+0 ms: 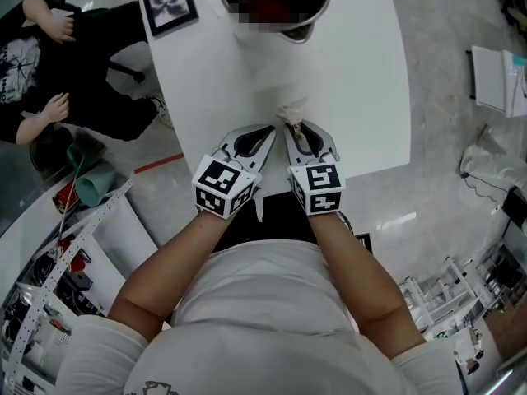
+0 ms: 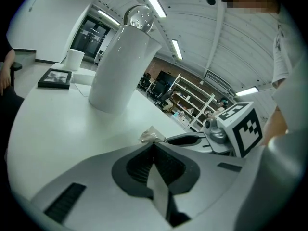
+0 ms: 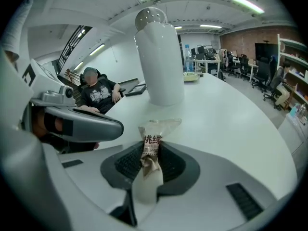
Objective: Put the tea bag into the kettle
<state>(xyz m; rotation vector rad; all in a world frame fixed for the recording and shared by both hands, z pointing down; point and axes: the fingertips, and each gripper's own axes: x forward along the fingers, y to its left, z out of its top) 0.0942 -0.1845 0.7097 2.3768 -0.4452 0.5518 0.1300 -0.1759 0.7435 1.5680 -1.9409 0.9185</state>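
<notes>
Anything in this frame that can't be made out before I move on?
- Inside of the kettle: in the head view a mosaic patch covers the opening; both gripper views show only its outer wall.
- Whether the left gripper pinches the tea bag: in the left gripper view its shut jaws hide the contact.
- Print on the tea bag: in the right gripper view it is crumpled inside the right gripper.

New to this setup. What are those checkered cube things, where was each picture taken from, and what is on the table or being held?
A person stands at a white table with a hand-held gripper in each hand. Each gripper has two jaws, and the checkered cubes are part of the grippers. One picture looks down from a camera on the person's head. The other two look along each gripper's own jaws. On the table stand a white kettle and a picture frame. The right gripper is shut on a tea bag packet. The left gripper has its jaws together, with its tip beside that packet.
</notes>
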